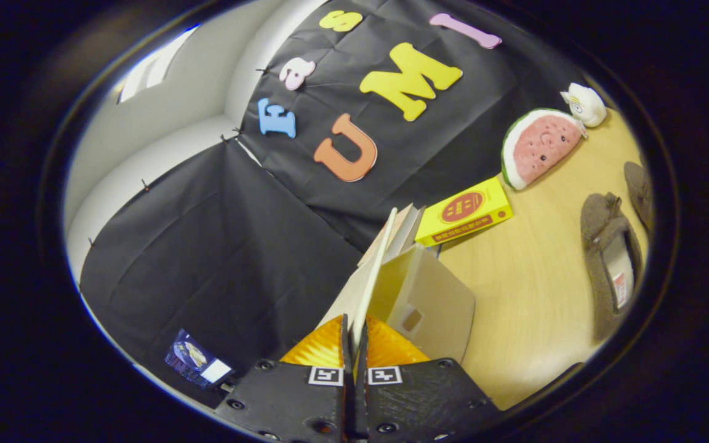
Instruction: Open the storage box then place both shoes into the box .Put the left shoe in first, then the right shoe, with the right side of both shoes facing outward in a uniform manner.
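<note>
Your jaws are clenched on the thin lid of the storage box, which stands swung up on edge between the fingers. The box sits on the bench just ahead of you, close to the booth wall. Beyond it a yellow carton lies by the back edge, with a watermelon plush and a small white toy further along. Both shoes lie well apart from the box, out toward the bench's far side
</note>
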